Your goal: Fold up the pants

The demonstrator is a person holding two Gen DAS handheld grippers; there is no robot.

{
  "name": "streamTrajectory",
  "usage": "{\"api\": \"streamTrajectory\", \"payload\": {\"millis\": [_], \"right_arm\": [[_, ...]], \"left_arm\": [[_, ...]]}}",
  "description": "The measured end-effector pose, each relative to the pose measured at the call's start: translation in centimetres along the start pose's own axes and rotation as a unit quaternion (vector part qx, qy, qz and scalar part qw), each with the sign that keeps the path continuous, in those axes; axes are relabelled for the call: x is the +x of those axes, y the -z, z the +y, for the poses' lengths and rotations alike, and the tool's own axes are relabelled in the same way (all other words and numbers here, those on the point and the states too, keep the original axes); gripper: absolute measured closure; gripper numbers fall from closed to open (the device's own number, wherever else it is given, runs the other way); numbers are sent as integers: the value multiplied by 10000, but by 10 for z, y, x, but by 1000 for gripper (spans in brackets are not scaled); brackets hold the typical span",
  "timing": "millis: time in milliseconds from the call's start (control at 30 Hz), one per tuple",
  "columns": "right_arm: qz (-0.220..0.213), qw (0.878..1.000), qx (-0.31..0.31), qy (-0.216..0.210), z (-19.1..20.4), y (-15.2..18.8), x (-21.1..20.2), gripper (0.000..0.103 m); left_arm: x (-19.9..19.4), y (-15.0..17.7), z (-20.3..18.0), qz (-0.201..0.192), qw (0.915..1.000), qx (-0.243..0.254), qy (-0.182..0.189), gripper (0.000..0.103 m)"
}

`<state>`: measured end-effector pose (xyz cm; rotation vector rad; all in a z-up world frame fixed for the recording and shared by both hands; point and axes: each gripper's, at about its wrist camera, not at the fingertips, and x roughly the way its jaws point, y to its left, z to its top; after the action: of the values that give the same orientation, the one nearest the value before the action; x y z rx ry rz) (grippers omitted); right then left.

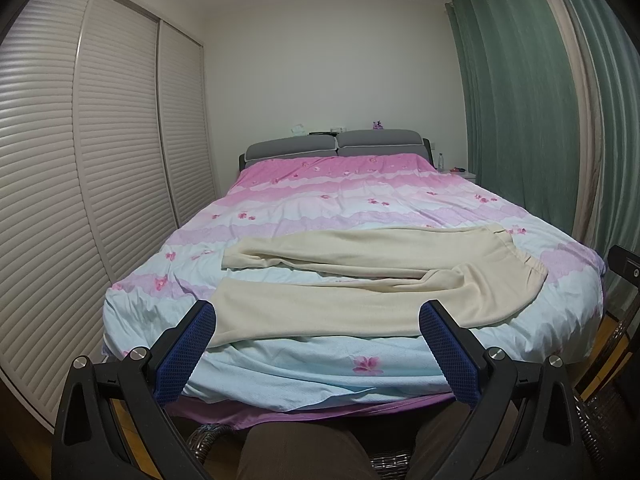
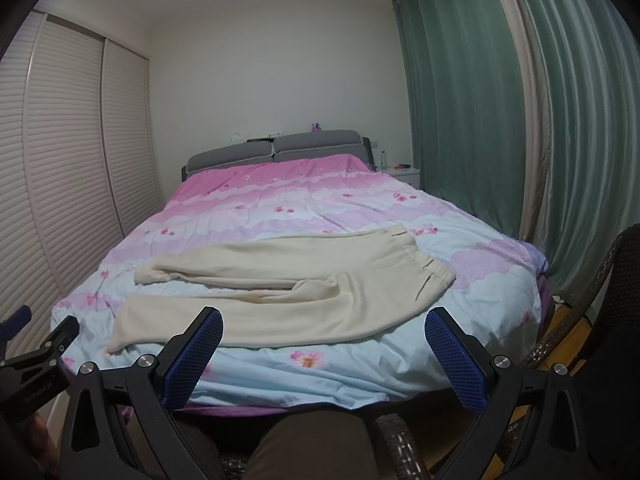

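Headboard clutter [image 1: 320, 131] (too small to identify); nightstand items [image 2: 401, 166] likewise

The quilt [image 1: 280, 368] around the pants [image 1: 360, 304] lies bare on every side, while a wicker chair [image 2: 600, 300], seemingly, crowds the right.

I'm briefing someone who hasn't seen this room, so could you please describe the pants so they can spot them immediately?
Start at the bed with the pink-and-blue floral duvet and look at its near end. The cream pants lie flat there, legs spread towards the louvred wardrobe doors, waistband towards the green curtains. They are the only plain, unpatterned fabric on the bed.
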<state>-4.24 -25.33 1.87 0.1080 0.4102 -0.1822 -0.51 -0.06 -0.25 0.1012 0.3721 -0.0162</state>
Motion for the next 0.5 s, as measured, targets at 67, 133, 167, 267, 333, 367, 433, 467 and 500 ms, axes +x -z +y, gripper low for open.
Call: {"api": "streamTrajectory", "payload": {"millis": [67, 133, 167, 267, 333, 367, 433, 467, 500], "right_arm": [[21, 10000, -22, -12, 1, 0, 1, 1], [17, 10000, -23, -36, 1, -1, 2, 1], [19, 10000, -32, -37, 1, -1, 3, 1], [11, 10000, -64, -34, 0, 1, 4, 1], [-27, 9999, -119, 29, 1, 1, 6, 1], [-48, 9999, -141, 48, 1, 3, 6, 1], [-136, 9995, -251, 137, 4, 3, 11, 1], [-188, 9992, -317, 172, 7, 3, 16, 1], [-218, 9989, -359, 188, 9, 2, 19, 1]], "left_arm": [[1, 1, -1, -23, 10000, 52, -34, 0], [1, 2, -2, -30, 10000, 79, -42, 0], [1, 2, -3, -39, 9999, 96, -40, 0], [3, 4, -5, -39, 9999, 150, -26, 0], [6, 6, -6, 4, 9999, 151, -19, 0], [10, 7, -5, 39, 9999, 148, -7, 0], [17, 7, -3, 48, 9999, 138, 29, 0], [21, 7, -2, 15, 9999, 143, 21, 0], [24, 7, -1, -11, 9999, 153, -7, 0]]}}
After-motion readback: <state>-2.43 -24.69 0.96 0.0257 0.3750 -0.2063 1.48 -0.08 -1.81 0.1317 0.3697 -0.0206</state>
